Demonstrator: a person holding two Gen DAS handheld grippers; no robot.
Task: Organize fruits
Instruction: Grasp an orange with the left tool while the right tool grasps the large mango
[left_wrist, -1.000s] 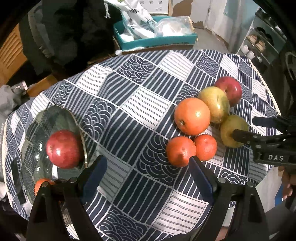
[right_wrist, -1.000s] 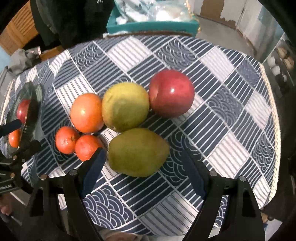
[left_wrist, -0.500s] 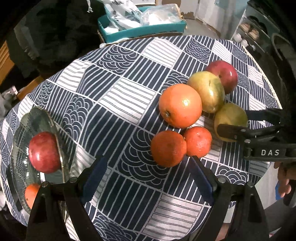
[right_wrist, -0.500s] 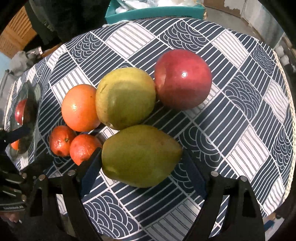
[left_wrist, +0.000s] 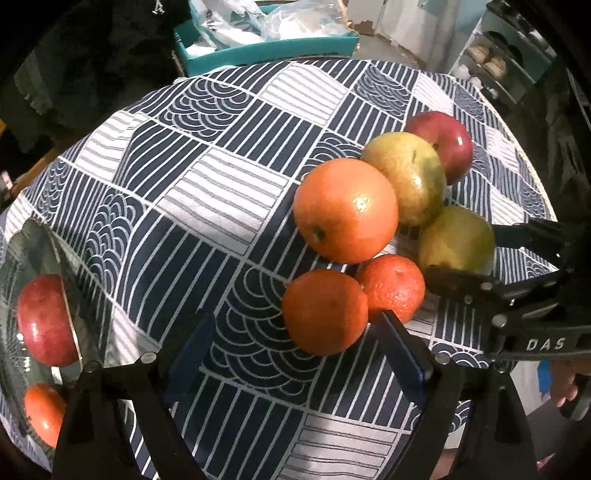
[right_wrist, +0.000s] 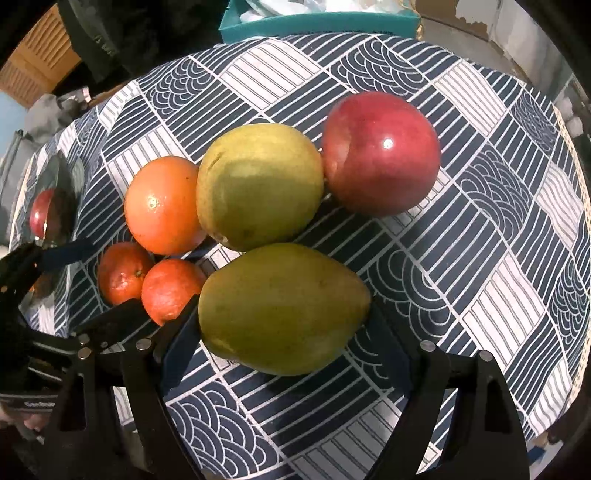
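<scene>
Your right gripper (right_wrist: 284, 325) straddles the near pear (right_wrist: 280, 306) as its jaws close; the second pear (right_wrist: 258, 184) touches it behind and a mandarin (right_wrist: 170, 288) crowds its left finger. Your left gripper (left_wrist: 295, 347) has the other mandarin (left_wrist: 323, 310) just ahead. The tablecloth (left_wrist: 207, 192) between fruit cluster and glass bowl (left_wrist: 66, 295) lies bare.

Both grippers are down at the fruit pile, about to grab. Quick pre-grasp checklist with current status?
1. Green pear between right gripper fingers: ok.
2. Right pads pressing the pear: cannot tell; jaws closing.
3. Left gripper open: ok.
4. Small orange centred in the left gripper: not ok, sits toward one finger.
5. Neighbouring small orange clear of that finger: not ok, close beside it.
6. Room in the glass bowl: ok.
</scene>
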